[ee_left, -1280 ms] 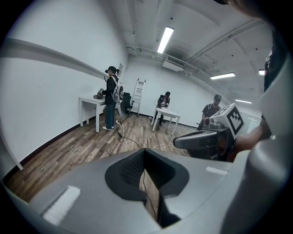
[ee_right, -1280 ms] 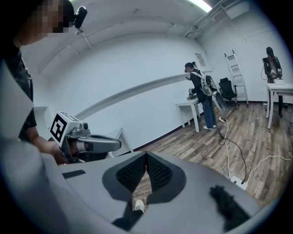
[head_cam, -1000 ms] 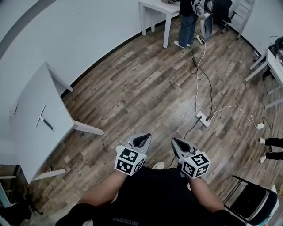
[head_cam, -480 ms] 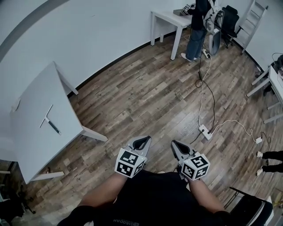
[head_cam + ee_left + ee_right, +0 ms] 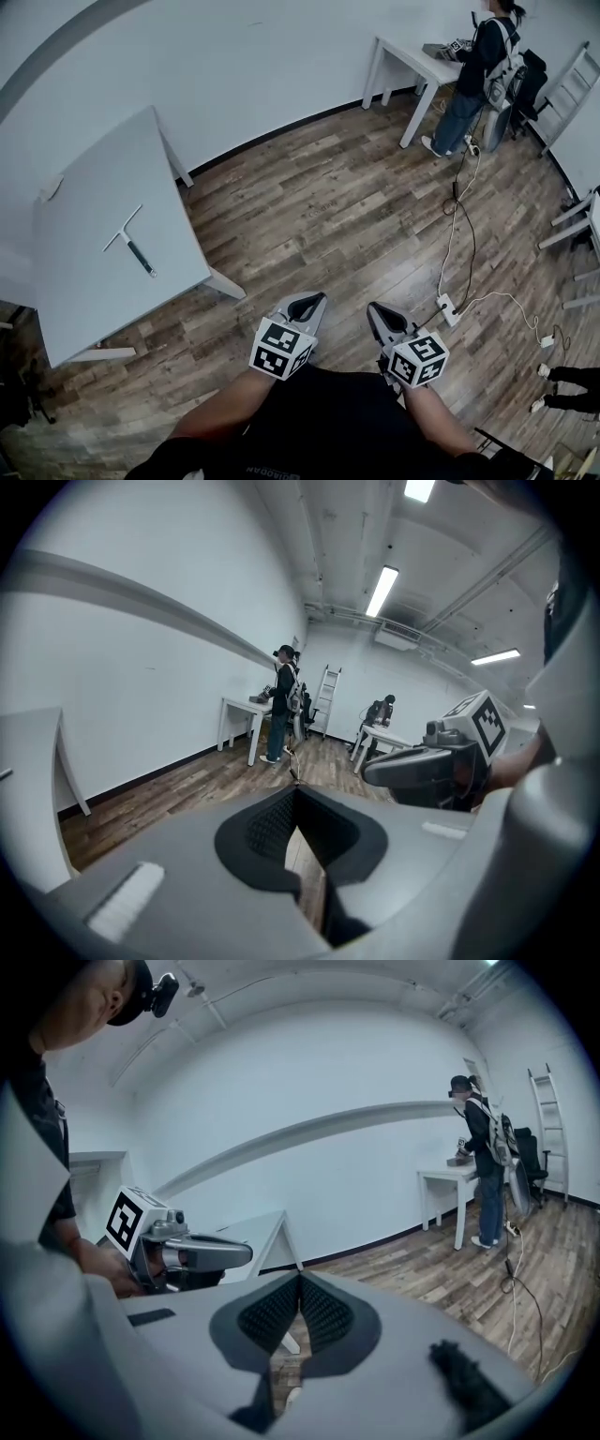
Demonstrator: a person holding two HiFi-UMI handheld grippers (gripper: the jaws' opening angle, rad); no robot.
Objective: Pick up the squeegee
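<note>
In the head view, the squeegee [image 5: 131, 242] lies flat on the white table [image 5: 103, 159] at the left, its dark handle pointing toward the near edge. It is well apart from both tools. The left gripper [image 5: 309, 300] and right gripper [image 5: 377, 309] hang side by side over the wooden floor, close to my body.

In the left gripper view, the left gripper's pads meet at the tips with nothing between them. It faces across the room (not at the squeegee).

In the right gripper view, the right gripper's jaws are likewise pressed together and empty, and a corner of the table shows beyond them.

This looks like the approach, so I'd close in on the table first. I'd spread one gripper's jaws well before descending, then take the handle crosswise, near the blade, so it won't pivot.
</note>
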